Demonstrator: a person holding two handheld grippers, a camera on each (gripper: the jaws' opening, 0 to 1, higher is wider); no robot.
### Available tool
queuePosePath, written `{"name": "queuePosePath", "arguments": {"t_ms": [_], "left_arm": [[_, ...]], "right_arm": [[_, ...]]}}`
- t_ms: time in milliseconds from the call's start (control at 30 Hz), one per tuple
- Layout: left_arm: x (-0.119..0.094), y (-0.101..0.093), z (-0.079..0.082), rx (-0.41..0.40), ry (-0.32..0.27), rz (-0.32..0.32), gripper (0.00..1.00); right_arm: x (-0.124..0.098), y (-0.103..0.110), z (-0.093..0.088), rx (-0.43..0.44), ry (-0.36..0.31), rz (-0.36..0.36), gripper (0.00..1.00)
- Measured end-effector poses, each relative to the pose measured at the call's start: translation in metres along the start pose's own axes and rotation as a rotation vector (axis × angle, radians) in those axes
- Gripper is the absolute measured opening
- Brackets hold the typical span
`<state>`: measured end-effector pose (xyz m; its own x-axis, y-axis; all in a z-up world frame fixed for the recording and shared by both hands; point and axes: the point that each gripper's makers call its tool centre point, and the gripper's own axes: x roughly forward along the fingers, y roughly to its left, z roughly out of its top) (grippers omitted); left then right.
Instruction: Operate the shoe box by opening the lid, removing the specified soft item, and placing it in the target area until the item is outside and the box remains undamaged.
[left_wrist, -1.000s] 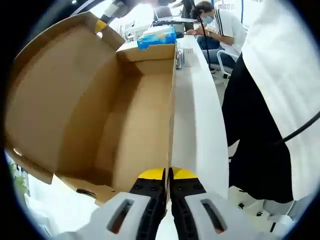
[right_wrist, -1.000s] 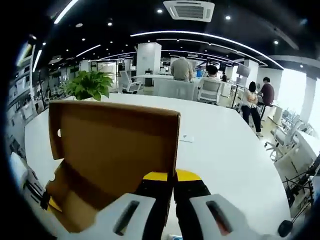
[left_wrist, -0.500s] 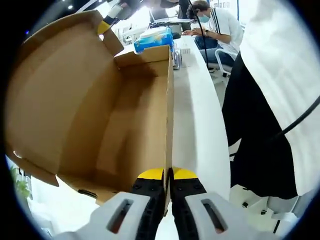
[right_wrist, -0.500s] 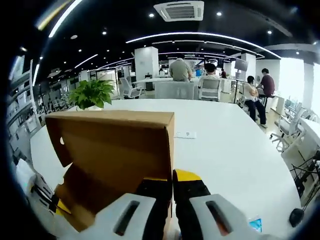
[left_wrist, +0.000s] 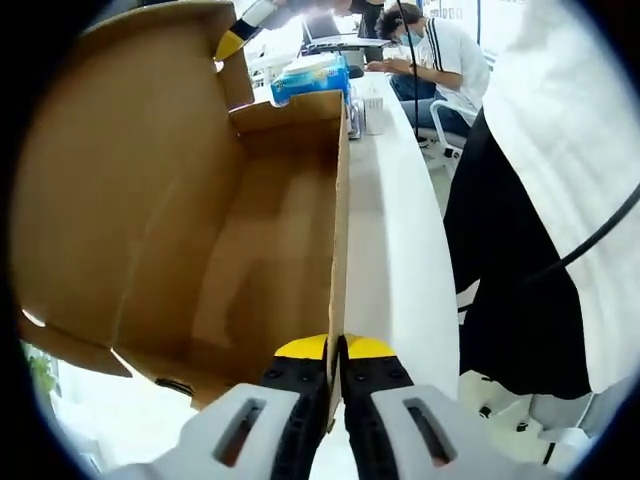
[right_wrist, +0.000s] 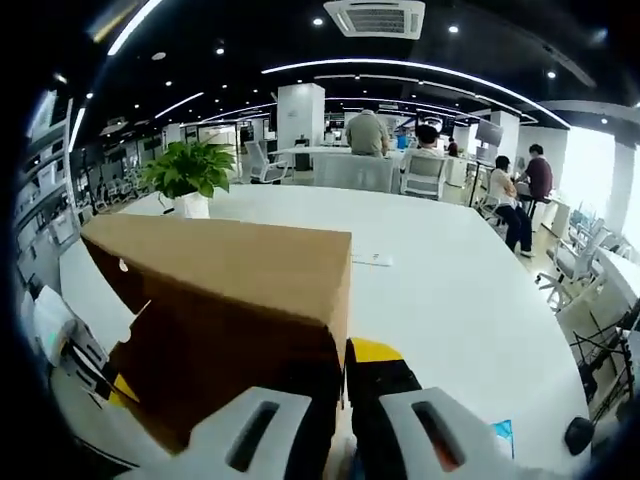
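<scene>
The brown cardboard shoe box (left_wrist: 280, 230) stands open on the white table, and its inside shows bare cardboard. My left gripper (left_wrist: 337, 350) is shut on the top edge of the box's right side wall, near the close corner. The lid (left_wrist: 110, 180) rises along the left side. In the right gripper view the lid's outer face (right_wrist: 220, 300) stands in front of me, and my right gripper (right_wrist: 340, 360) is shut on its edge. That gripper's yellow tip (left_wrist: 232, 42) shows at the lid's far corner. The left gripper (right_wrist: 85, 365) shows low on the left, beside the box.
A blue packet (left_wrist: 312, 78) and small items lie just beyond the box. A person in white and black (left_wrist: 540, 220) stands close on the right of the table (left_wrist: 395, 250). A potted plant (right_wrist: 190, 170) stands far across the table (right_wrist: 450, 300), and people sit at desks behind.
The lid has swung in the right gripper's hold, and its free edge now stands higher and nearer in the left gripper view. The left gripper stays clamped on the box wall.
</scene>
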<state>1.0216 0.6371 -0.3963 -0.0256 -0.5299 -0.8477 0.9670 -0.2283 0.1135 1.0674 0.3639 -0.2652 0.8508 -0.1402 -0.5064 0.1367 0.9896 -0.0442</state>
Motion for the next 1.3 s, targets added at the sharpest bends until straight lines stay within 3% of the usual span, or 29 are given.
{"name": "queuePosePath", "arguments": {"t_ms": [267, 633, 733, 800, 933, 1133, 1200, 1300], "left_arm": [[0.000, 0.000, 0.000, 0.003, 0.000, -0.004, 0.03], [0.000, 0.001, 0.000, 0.002, 0.005, 0.010, 0.04], [0.000, 0.002, 0.000, -0.009, 0.029, 0.012, 0.04], [-0.001, 0.006, -0.004, -0.076, 0.078, 0.039, 0.06], [-0.001, 0.008, -0.003, -0.071, 0.074, 0.057, 0.08], [-0.008, 0.011, 0.003, -0.095, 0.028, 0.125, 0.12], [-0.013, 0.010, 0.012, -0.191, -0.041, 0.137, 0.12], [-0.019, 0.012, 0.019, -0.247, -0.090, 0.160, 0.15]], "right_arm": [[-0.009, 0.004, -0.016, 0.014, 0.023, -0.024, 0.00], [-0.013, 0.006, -0.018, 0.005, 0.041, -0.033, 0.00], [-0.013, 0.006, -0.019, -0.004, 0.043, -0.037, 0.00], [-0.012, 0.007, -0.018, -0.015, 0.046, -0.039, 0.00], [-0.010, 0.006, -0.018, -0.015, 0.048, -0.044, 0.00], [-0.010, 0.005, -0.019, -0.008, 0.050, -0.042, 0.00], [-0.010, 0.005, -0.019, -0.008, 0.051, -0.041, 0.00], [-0.010, 0.006, -0.020, -0.006, 0.054, -0.037, 0.00]]}}
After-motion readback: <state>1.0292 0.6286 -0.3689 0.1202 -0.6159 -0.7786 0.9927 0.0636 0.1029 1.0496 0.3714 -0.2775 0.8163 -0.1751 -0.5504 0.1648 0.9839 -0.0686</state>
